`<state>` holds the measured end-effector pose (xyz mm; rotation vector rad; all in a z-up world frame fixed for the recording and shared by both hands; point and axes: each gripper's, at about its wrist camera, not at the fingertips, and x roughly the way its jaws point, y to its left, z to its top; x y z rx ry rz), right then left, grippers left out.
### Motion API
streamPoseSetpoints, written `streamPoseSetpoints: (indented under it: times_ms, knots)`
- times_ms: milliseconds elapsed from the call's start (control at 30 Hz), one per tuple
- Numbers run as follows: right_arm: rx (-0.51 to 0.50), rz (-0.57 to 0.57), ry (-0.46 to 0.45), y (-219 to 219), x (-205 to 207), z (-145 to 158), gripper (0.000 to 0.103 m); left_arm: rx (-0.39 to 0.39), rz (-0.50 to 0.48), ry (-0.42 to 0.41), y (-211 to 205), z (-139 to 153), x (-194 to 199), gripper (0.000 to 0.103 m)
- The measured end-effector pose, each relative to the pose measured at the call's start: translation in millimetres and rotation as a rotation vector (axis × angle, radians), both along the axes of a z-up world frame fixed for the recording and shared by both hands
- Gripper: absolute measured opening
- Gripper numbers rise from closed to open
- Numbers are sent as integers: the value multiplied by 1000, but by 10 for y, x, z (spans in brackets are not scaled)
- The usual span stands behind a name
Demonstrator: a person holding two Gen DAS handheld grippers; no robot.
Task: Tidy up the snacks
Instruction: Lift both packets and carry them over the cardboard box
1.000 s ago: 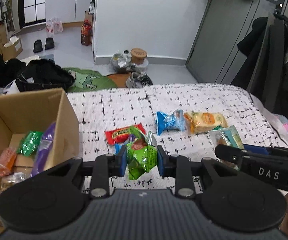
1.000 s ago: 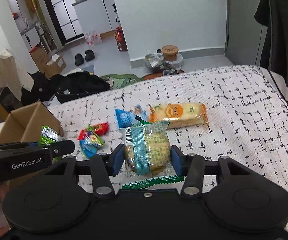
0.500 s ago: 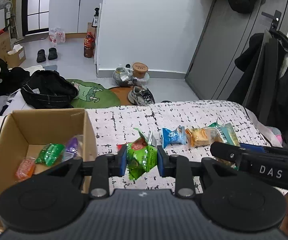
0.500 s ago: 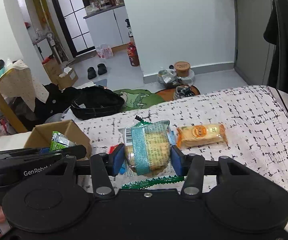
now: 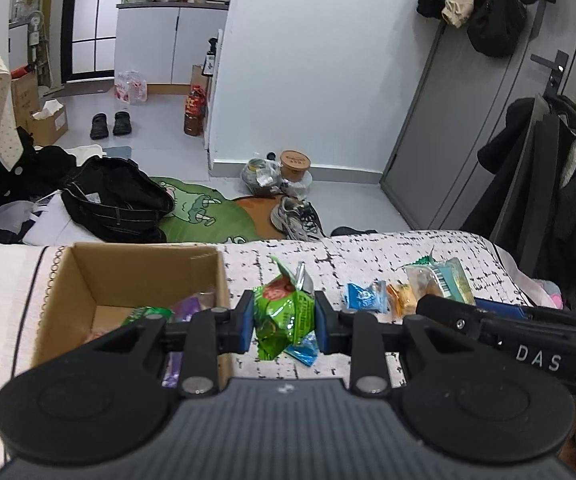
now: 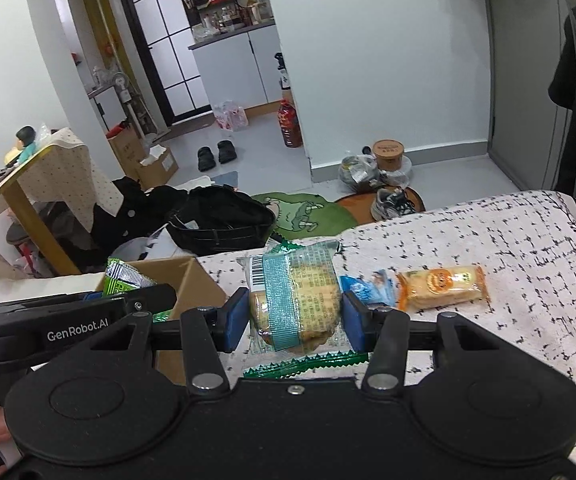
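My left gripper (image 5: 284,322) pinches a crinkled, glossy green snack packet (image 5: 282,312) between its blue pads, jaws narrow, at the centre of the left wrist view. The foil bunches into sharp folds above the pads, and a scrap of blue wrapper shows just under it. To the left of it stands the cardboard box (image 5: 88,280), matte brown and open-topped, with a green and a purple packet lying inside, half hidden behind my finger.

My right gripper (image 6: 294,322) clamps a clear plastic pastry pack (image 6: 300,300) with a teal band and a barcode, jaws at middling width; the round, pale cake inside fills the gap, and a green zigzag seam hangs below. It sits at the centre of the right wrist view.

On the white, nubbly bedspread (image 6: 508,264) with black dashes lie a small blue packet (image 6: 368,286) and, just right of it, an orange-ended oblong cake bar (image 6: 442,286), both right of centre.
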<state>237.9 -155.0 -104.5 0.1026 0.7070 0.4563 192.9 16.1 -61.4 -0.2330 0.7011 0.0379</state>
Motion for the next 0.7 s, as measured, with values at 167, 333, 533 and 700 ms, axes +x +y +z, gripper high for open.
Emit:
streamPoseSetpoints:
  times_ms: [167, 333, 533, 700]
  knots:
    - [13, 16, -2, 95, -22, 20, 48, 3, 26, -10, 153, 55, -79, 29]
    - [25, 45, -8, 237, -81, 48, 48, 8, 67, -6, 343, 68, -155, 29]
    - [37, 85, -7, 429, -134, 54, 48, 19, 122, 5, 600, 50, -255, 29]
    - [44, 118, 3, 579, -156, 49, 48, 18, 165, 19, 782, 2, -311, 29]
